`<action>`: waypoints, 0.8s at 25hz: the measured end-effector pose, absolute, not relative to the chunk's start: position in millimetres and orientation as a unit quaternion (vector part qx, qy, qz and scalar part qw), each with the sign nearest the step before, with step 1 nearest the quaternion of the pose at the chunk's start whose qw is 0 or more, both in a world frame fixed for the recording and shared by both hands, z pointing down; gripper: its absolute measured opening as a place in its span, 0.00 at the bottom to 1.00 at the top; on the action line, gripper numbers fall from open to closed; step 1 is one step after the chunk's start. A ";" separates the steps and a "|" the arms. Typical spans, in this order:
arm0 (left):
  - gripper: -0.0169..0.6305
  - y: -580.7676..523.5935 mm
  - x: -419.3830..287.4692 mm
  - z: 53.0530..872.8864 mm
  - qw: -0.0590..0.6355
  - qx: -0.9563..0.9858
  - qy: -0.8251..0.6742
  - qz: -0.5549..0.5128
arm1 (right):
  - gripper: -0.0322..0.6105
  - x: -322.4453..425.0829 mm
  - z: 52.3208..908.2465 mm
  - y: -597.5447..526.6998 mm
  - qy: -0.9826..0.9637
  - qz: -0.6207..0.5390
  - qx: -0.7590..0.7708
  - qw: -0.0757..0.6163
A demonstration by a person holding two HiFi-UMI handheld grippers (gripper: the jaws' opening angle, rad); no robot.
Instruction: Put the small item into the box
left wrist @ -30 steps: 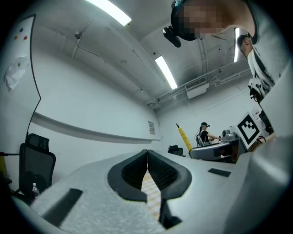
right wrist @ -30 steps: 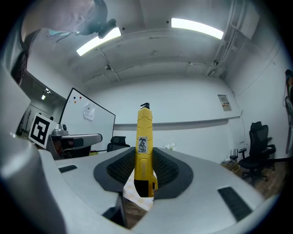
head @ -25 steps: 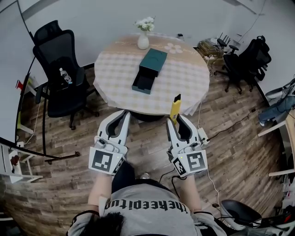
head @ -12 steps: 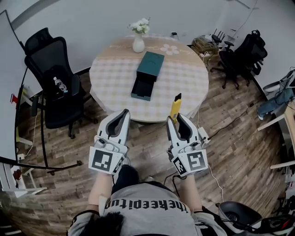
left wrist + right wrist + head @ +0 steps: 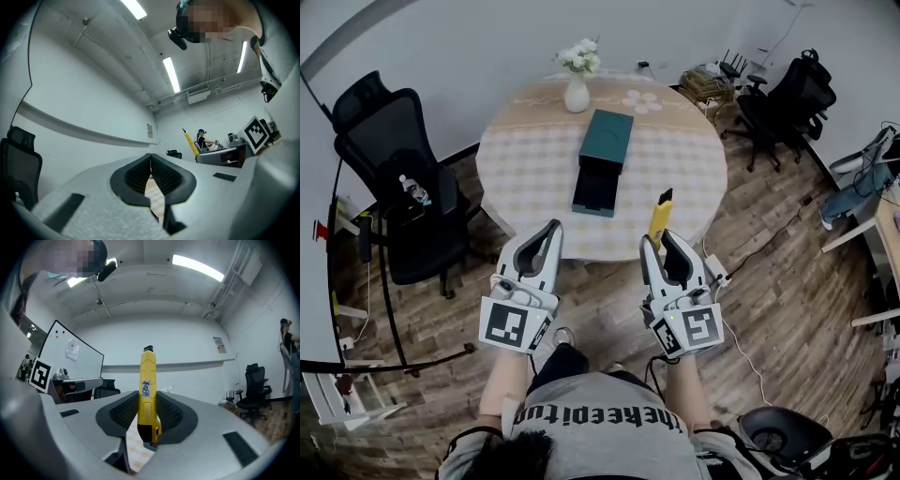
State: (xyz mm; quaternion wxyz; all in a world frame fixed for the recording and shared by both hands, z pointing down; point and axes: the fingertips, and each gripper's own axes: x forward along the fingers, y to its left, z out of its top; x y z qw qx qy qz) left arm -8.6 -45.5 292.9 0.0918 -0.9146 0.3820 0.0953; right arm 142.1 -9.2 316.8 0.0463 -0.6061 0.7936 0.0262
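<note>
The left gripper (image 5: 550, 232) is held short of the round table (image 5: 525, 169), its jaws pressed together on nothing. On the table the teal box (image 5: 607, 141) is seen with its drawer (image 5: 594, 192) pulled out, apparently empty. The small yellow item (image 5: 659, 212) is clamped upright in the right gripper (image 5: 657, 240), well apart from the box. The pickup is judged done; carrying and placing remain.

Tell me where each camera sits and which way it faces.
Head view: on the head, facing down at table, box, left gripper, right gripper, torso.
Left gripper view: on the left gripper, along its shut jaws toward wall and ceiling.
Right gripper view: on the right gripper, along jaws shut on the yellow item.
All three show that item.
</note>
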 end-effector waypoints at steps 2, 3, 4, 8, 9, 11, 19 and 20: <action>0.05 -55.2 -13.9 293.8 0.091 -0.917 0.376 0.096 | 0.24 136.8 317.4 -17.0 0.789 0.025 -0.612 0.046; 0.05 -59.7 -16.8 294.3 0.090 -0.918 0.374 0.096 | 0.24 134.0 317.6 -20.5 0.787 0.025 -0.614 0.046; 0.05 -63.9 -19.5 294.9 0.089 -0.919 0.371 0.096 | 0.24 131.2 317.8 -23.8 0.785 0.025 -0.617 0.046; 0.05 -79.3 -27.9 295.8 0.087 -0.923 0.362 0.098 | 0.24 121.7 318.7 -35.7 0.779 0.025 -0.625 0.045; 0.05 -83.0 -30.1 296.0 0.086 -0.924 0.359 0.099 | 0.24 119.1 319.0 -38.5 0.777 0.025 -0.628 0.045; 0.05 -89.7 -35.0 296.9 0.085 -0.926 0.354 0.101 | 0.24 113.6 319.9 -43.5 0.774 0.025 -0.632 0.045; 0.05 -106.6 -52.0 298.1 0.085 -0.932 0.336 0.108 | 0.24 96.8 320.0 -54.4 0.759 0.029 -0.649 0.047; 0.05 -108.3 -53.7 297.9 0.085 -0.932 0.334 0.109 | 0.24 95.5 319.7 -55.5 0.757 0.030 -0.651 0.047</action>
